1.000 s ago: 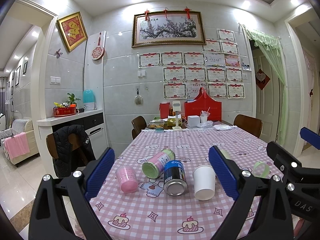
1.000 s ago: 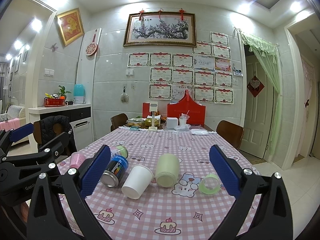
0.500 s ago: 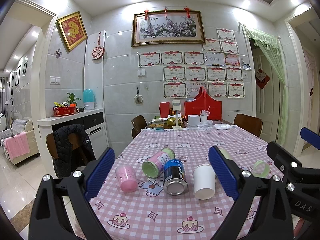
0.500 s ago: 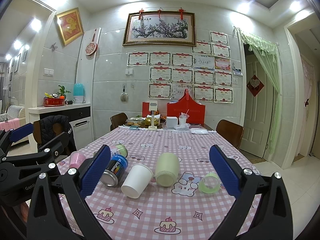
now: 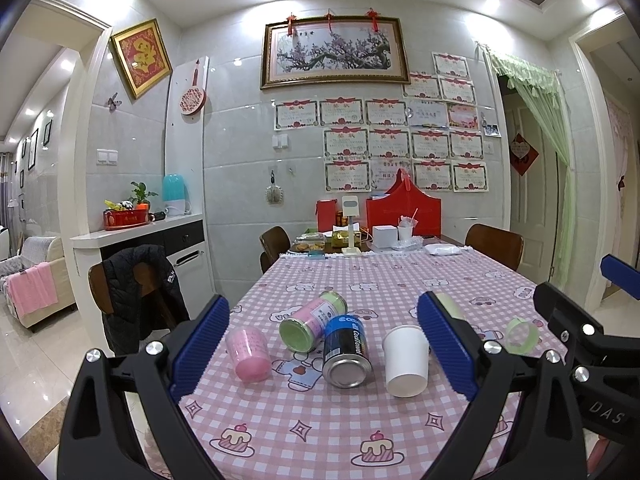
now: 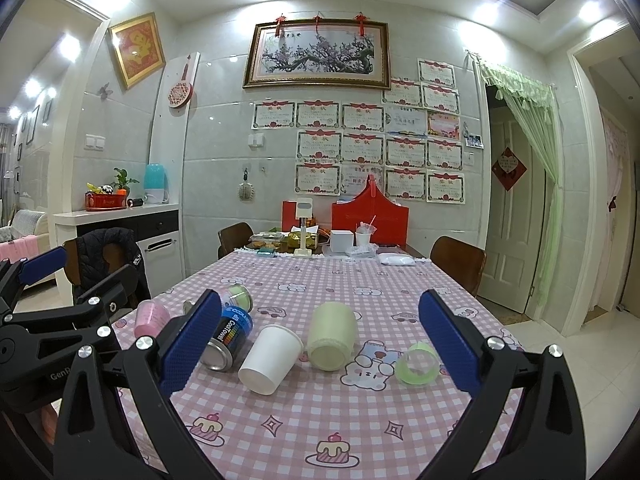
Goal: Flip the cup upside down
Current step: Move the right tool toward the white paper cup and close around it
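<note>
Several cups and cans lie on their sides on the pink checked tablecloth (image 5: 320, 420). In the left wrist view: a pink cup (image 5: 247, 354), a pink-and-green can (image 5: 312, 322), a blue can (image 5: 346, 352), a white paper cup (image 5: 405, 361) and a clear green cup (image 5: 522, 334). In the right wrist view: the white paper cup (image 6: 270, 358), a pale green cup (image 6: 332, 341), the clear green cup (image 6: 417, 363), the blue can (image 6: 228, 338) and the pink cup (image 6: 150, 318). My left gripper (image 5: 324, 344) and right gripper (image 6: 320, 344) are open, empty, above the near table edge.
The far end of the table holds a red box (image 5: 404, 210), a white box (image 5: 383, 236) and food containers. Wooden chairs stand around the table; one at the left carries a black jacket (image 5: 136, 288). A doorway with a green curtain (image 5: 556, 184) is at the right.
</note>
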Tool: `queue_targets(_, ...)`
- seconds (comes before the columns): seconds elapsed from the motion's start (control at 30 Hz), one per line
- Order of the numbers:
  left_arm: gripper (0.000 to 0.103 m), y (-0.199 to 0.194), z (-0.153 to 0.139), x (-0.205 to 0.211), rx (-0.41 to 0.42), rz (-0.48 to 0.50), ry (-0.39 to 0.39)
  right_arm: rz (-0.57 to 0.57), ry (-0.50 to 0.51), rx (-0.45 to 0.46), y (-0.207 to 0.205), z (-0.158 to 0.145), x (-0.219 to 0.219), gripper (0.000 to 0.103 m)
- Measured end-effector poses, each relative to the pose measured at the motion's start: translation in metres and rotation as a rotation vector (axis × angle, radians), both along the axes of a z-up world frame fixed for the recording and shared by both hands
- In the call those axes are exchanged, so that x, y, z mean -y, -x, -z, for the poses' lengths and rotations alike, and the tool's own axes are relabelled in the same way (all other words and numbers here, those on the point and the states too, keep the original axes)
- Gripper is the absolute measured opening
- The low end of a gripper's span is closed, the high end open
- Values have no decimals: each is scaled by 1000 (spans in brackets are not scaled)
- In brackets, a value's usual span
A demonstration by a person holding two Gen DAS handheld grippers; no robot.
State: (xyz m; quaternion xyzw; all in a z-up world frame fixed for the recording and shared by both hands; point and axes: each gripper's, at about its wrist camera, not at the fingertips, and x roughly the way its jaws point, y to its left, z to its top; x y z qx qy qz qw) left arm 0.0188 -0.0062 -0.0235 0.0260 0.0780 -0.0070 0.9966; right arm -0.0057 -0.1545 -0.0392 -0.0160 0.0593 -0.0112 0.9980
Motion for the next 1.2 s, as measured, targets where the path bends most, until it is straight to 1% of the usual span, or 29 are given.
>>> queue_targets(0.07, 93, -2, -2, 0, -3, 3, 1, 3, 0, -5, -2, 0, 0, 95)
queue_targets(0.27, 93, -13, 6, 7, -18, 16, -7, 15, 1, -18, -9, 2, 3, 95)
queue_targets(0.33, 93, -18, 2, 7, -24, 20, -8, 19, 2, -23, -13, 3, 4, 95)
queue_targets(0.5, 93, -32, 7, 11, -56, 36, -9, 17, 4, -50, -24, 8, 8, 95)
queue_targets(0.67, 93, -54, 18, 14, -127, 60, -16, 17, -2, -105, -43, 21, 11, 95)
queue_targets(0.77, 93, -76, 34, 17, -204, 89, -14, 21, -7, -139, -55, 29, 14, 95)
queue_targets(0.87, 93, -93, 49, 19, -272, 96, -9, 24, -14, -175, -68, 38, 18, 95)
queue_targets(0.9, 93, -101, 56, 19, -303, 106, -1, 26, -15, -185, -72, 41, 19, 95)
queue_targets(1.0, 93, -117, 69, 22, -360, 137, 29, 34, -28, -213, -81, 51, 26, 95)
queue_targets(1.07, 93, -124, 75, 27, -368, 140, 25, 43, -51, -225, -86, 55, 34, 95)
queue_targets(1.2, 93, -133, 84, 47, -386, 155, -7, 71, -102, -256, -95, 59, 51, 95)
